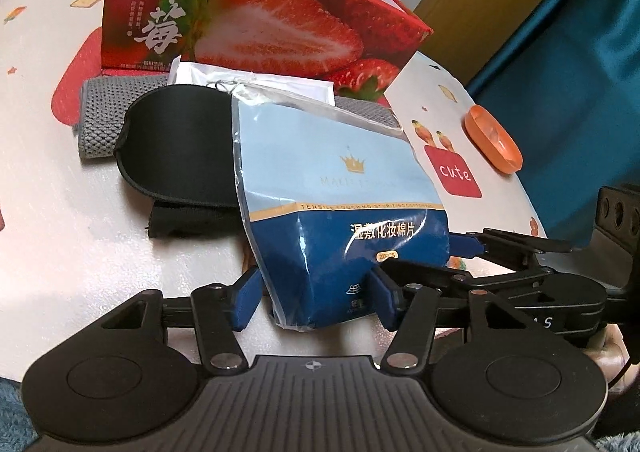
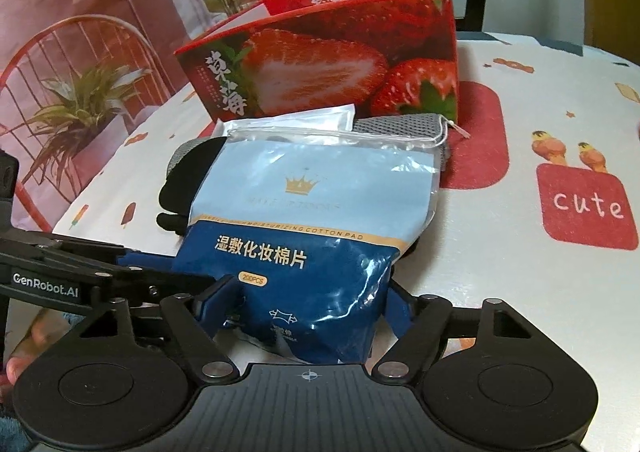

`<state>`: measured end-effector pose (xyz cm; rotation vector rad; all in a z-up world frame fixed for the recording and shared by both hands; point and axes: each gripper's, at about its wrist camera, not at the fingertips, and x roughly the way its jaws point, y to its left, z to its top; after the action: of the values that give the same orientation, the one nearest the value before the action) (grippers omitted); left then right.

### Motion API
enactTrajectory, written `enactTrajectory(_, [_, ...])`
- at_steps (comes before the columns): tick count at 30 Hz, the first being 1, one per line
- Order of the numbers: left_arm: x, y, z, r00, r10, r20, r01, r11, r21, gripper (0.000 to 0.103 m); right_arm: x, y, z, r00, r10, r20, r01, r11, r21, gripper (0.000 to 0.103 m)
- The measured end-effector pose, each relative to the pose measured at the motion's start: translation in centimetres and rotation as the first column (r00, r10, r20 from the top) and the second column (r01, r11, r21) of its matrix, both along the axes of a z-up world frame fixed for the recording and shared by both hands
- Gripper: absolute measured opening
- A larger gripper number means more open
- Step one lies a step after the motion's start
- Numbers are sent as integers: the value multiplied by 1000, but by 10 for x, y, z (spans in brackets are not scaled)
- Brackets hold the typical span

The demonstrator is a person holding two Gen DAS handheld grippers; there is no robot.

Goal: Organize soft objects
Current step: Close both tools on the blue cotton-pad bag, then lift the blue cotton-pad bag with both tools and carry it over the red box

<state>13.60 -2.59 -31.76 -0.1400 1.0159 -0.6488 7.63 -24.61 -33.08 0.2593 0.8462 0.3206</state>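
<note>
A blue cotton pad bag (image 1: 340,220) (image 2: 304,236) in clear plastic lies tilted over a black eye mask (image 1: 176,148) (image 2: 180,180) on the table. My left gripper (image 1: 314,298) holds the bag's near bottom end between its blue fingers (image 1: 246,300), pads against its sides. My right gripper (image 2: 314,308) clasps the same end from another angle, both pads touching the bag. Under the pile lie a white packet (image 1: 272,84) (image 2: 304,118) and a grey mesh pouch (image 1: 100,120) (image 2: 400,128).
An open red strawberry box (image 1: 260,12) (image 2: 340,64) stands right behind the pile. An orange oval case (image 1: 494,144) lies at the right on the patterned tablecloth (image 2: 520,112). Fingertips of a hand (image 2: 16,368) show at the lower left in the right wrist view.
</note>
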Motion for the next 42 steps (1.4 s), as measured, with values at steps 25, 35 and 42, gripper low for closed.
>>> enactTrajectory(25, [-14, 16, 51, 985, 38, 167, -23, 996, -88, 52, -7, 8, 59, 982, 57, 181, -53, 998, -30, 58])
enactTrajectory(35, [-7, 20, 94, 956, 77, 284, -41, 990, -132, 51, 9, 13, 106, 950, 86, 299, -71, 996, -60, 58])
enactTrajectory(42, [3, 28, 124, 935, 138, 327, -82, 980, -180, 51, 28, 15, 138, 924, 107, 368, -90, 994, -64, 58])
